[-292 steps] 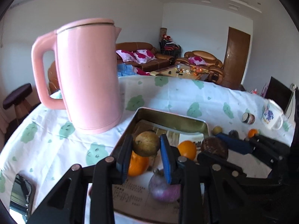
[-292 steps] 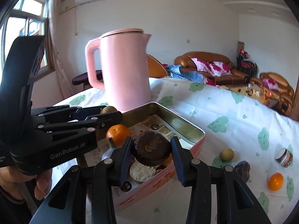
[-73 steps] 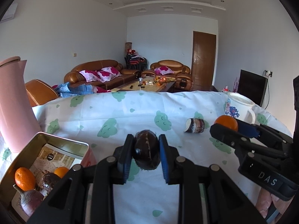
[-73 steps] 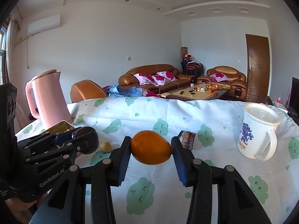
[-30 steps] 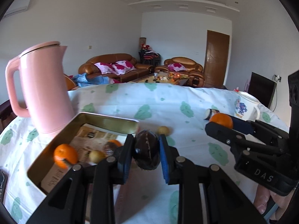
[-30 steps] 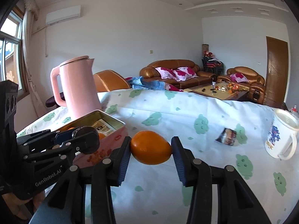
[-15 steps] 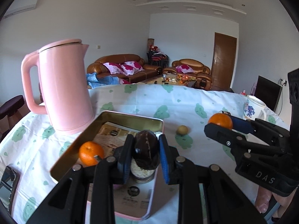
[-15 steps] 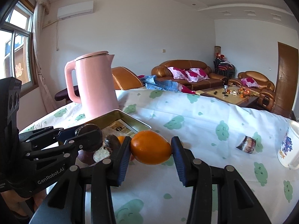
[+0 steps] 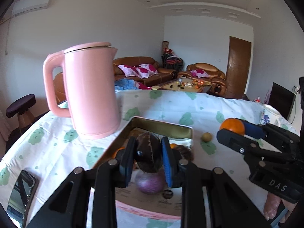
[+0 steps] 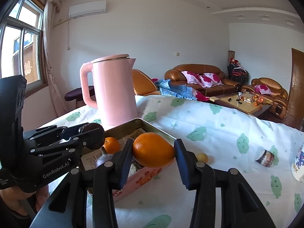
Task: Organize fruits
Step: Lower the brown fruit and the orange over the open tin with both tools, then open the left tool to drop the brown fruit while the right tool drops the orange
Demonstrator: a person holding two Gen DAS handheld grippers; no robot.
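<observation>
My left gripper is shut on a dark brown wrinkled fruit, held above the open metal tin. In the tin below lie a purple round fruit, an orange fruit partly hidden behind the left finger and other fruit. My right gripper is shut on an orange fruit over the tin's near right side. The right wrist view also shows a small orange inside the tin. A small yellow-green fruit lies on the tablecloth right of the tin.
A tall pink kettle stands just behind the tin on the left. A phone lies near the table's left front edge. A small printed roll and a white mug sit to the right on the cloud-patterned cloth.
Both grippers have moved left over the tin, each still shut on its fruit. The kettle and the tin now appear nearer and more central.
</observation>
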